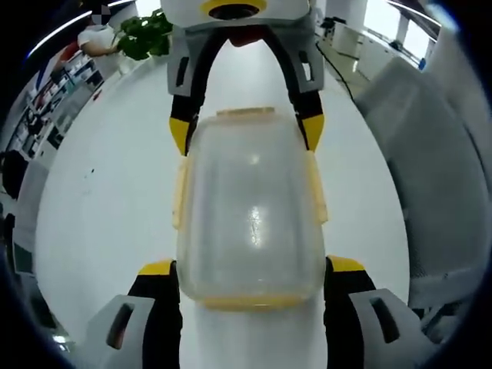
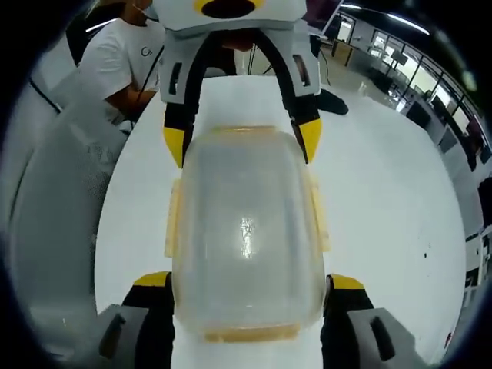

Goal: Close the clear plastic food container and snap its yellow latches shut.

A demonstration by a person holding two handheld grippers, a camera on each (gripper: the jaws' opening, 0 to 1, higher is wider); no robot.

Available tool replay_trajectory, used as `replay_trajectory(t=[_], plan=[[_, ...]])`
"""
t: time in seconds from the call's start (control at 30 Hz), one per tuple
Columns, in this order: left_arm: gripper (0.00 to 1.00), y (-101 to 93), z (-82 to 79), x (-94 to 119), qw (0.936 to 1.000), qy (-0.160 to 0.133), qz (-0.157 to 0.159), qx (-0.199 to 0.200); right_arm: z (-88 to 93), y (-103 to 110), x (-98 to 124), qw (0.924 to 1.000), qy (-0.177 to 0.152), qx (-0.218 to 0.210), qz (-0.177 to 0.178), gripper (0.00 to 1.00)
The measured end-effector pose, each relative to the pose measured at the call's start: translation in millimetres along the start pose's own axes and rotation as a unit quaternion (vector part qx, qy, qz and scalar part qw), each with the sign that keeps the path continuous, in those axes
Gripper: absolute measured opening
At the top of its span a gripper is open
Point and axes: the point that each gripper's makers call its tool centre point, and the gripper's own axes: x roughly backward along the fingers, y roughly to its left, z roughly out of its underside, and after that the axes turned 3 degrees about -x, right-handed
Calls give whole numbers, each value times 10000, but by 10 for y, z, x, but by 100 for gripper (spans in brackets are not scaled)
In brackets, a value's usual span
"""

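The box (image 1: 250, 215) sits on the white desk (image 1: 115, 200), right between the two claws, one at each end. Its long side runs from claw to claw. The left claw (image 1: 250, 288) stands apart around the near end, and so does the right claw (image 2: 247, 296) at the other end. Neither squeezes it yet, as far as I can tell. The box is clear, smooth plastic with round corners (the lid looks on). Yellow latches (image 1: 181, 192) hang on its sides.

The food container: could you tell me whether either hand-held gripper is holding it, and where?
The food container stands between both pairs of jaws, one at each end; actual clamping cannot be told.
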Motion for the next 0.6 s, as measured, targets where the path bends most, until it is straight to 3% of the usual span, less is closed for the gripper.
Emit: replay_trajectory(t=[0.27,0.6], plan=[[74,148,22,2,10000,68,40,-32,-22,-144,0,10000,-26,-37,18,79],[75,176,17,-7,10000,51,44,15,-12,-179,1,10000,18,-3,6,79]])
